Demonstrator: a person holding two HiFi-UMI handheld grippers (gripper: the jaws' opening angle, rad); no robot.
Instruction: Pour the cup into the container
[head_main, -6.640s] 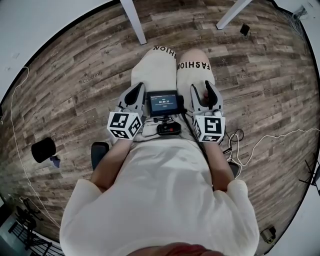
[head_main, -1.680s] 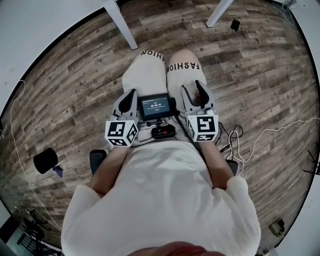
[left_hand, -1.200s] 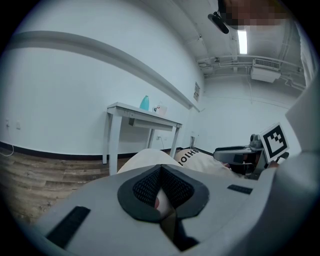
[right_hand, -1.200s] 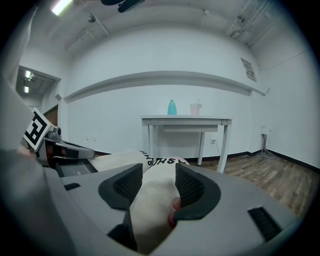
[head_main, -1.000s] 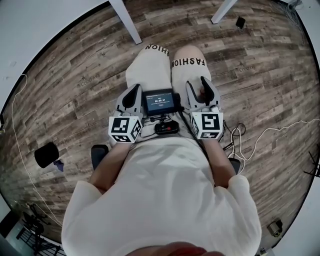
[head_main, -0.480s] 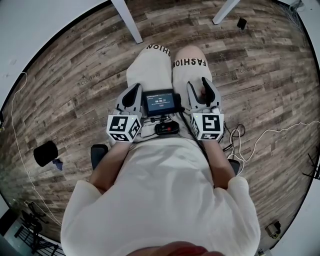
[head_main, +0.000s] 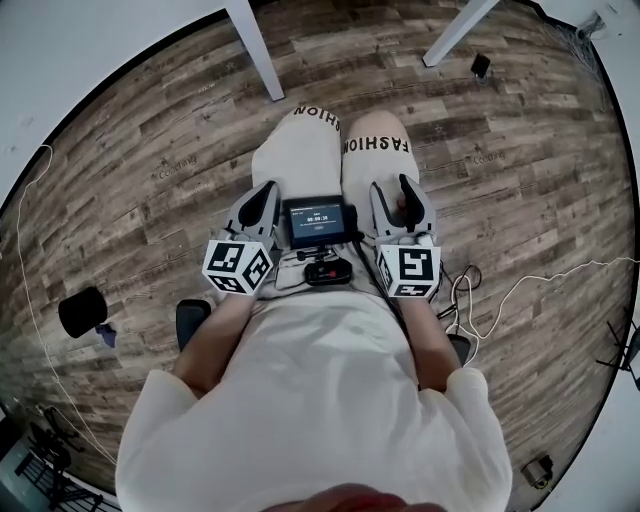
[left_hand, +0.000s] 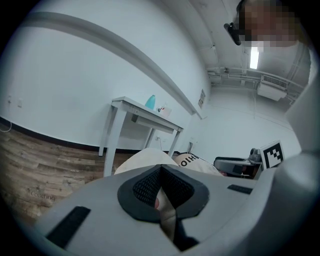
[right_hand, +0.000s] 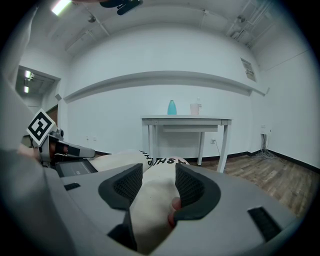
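Far off on a white table (right_hand: 186, 120) stand a teal bottle-shaped vessel (right_hand: 171, 107) and a pale translucent cup (right_hand: 194, 108); the left gripper view shows the same teal vessel (left_hand: 150, 102) and cup (left_hand: 163, 110). Both grippers rest on the seated person's lap, well short of the table. My left gripper (head_main: 265, 192) (left_hand: 161, 170) is shut, its pads meeting with nothing between them. My right gripper (head_main: 400, 190) (right_hand: 159, 175) stands open, and only the trouser leg shows through the gap.
A small screen device (head_main: 318, 221) with a black unit below it sits on the lap between the grippers. Two white table legs (head_main: 255, 50) (head_main: 458, 30) stand on the wood floor ahead. Cables (head_main: 520, 285) trail at the right, and a dark object (head_main: 82, 310) lies at the left.
The left gripper has rolled a little, its marker cube tilting. The head view has shifted slightly. Both grippers stay on the lap.
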